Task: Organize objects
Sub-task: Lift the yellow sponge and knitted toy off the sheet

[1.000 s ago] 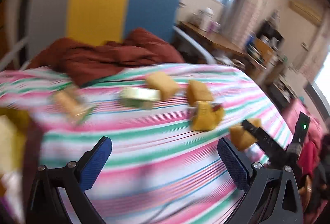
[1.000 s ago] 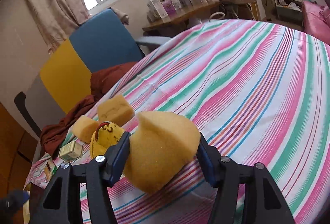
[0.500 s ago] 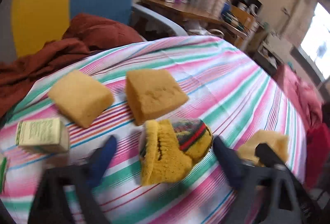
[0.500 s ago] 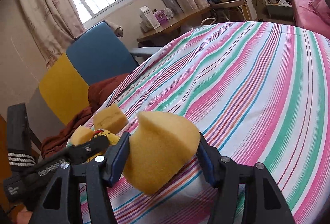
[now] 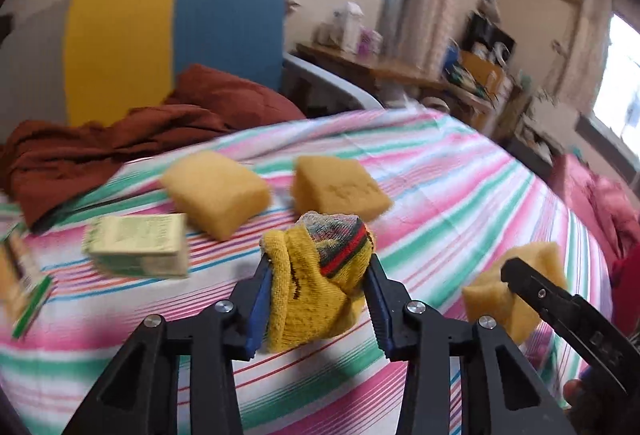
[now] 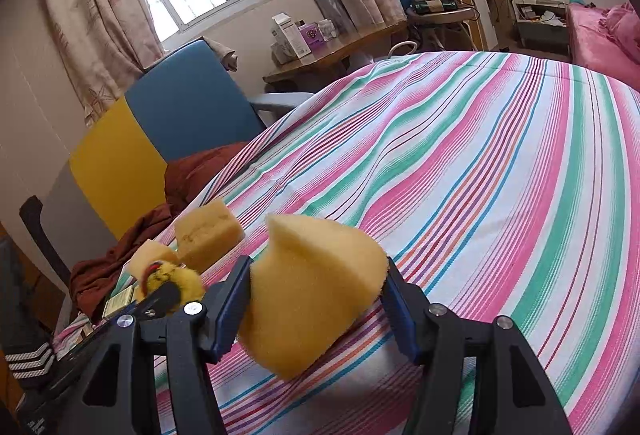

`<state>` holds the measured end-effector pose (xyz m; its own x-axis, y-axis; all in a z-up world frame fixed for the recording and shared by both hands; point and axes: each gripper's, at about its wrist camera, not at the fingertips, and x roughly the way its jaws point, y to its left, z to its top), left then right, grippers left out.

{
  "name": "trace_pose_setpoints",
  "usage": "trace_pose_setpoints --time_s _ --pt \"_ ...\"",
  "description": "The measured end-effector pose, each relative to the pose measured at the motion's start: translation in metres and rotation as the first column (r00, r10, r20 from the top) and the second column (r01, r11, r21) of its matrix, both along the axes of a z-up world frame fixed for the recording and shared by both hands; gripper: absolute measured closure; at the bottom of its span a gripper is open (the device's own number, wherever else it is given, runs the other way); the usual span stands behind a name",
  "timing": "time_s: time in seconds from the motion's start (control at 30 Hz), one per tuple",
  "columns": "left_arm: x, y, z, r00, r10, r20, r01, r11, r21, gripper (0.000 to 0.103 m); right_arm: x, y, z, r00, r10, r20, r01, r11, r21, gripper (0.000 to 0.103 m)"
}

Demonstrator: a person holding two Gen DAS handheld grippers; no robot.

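Observation:
A rolled yellow sock [image 5: 308,295] with red and green stripes lies on the striped tablecloth [image 5: 460,203]. My left gripper [image 5: 320,267] has it between the blue pads, which press its sides while the jaws are still closing. To its right my right gripper [image 6: 316,267] is shut on a squeezed yellow sponge [image 6: 312,287], held just above the cloth; that sponge [image 5: 504,295] also shows in the left wrist view. Two more yellow sponges [image 5: 218,191] [image 5: 340,189] rest just beyond the sock.
A pale green box [image 5: 136,247] lies left of the sock, with another box [image 5: 24,283] at the far left edge. A rust-brown cloth [image 5: 120,131] is heaped at the table's far side, before a yellow and blue chair [image 5: 176,31]. Bare striped cloth [image 6: 500,175] spreads to the right.
My left gripper has moved forward and down to the sock, and its jaws have come in from wide open onto the sock. The right gripper has kept still with its sponge.

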<state>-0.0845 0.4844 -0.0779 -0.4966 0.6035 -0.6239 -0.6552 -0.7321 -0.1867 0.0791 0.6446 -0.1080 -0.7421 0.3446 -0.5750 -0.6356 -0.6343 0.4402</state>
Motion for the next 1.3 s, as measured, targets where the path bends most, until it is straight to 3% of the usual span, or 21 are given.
trace_pose_setpoints --time_s 0.1,0.23,0.5,0.83,1.3 --pt "-0.004 -0.024 0.003 0.995 0.099 0.006 -0.099 0.994 0.048 0.06 0.0 -0.001 0.001 1.0 0.001 0.003 -0.001 1.0 0.013 0.04" --pt "0.002 -0.041 0.005 0.987 0.16 -0.011 -0.159 0.985 0.071 0.06 0.002 -0.001 0.003 1.0 -0.01 -0.006 0.01 1.0 0.019 0.04" --pt "0.036 -0.053 0.017 0.988 0.108 -0.11 -0.1 0.992 0.072 0.06 0.009 -0.005 0.009 0.999 -0.039 -0.026 0.04 0.998 0.05 0.04" --pt "0.038 -0.07 0.014 0.985 0.151 -0.08 -0.144 0.986 0.086 0.06 0.008 -0.011 0.015 0.998 -0.051 -0.023 0.053 0.994 0.097 0.039" --pt "0.04 -0.073 0.011 0.986 0.152 -0.065 -0.147 0.987 0.065 0.058 0.012 -0.004 0.007 0.998 -0.06 -0.031 0.061 0.998 0.035 0.039"
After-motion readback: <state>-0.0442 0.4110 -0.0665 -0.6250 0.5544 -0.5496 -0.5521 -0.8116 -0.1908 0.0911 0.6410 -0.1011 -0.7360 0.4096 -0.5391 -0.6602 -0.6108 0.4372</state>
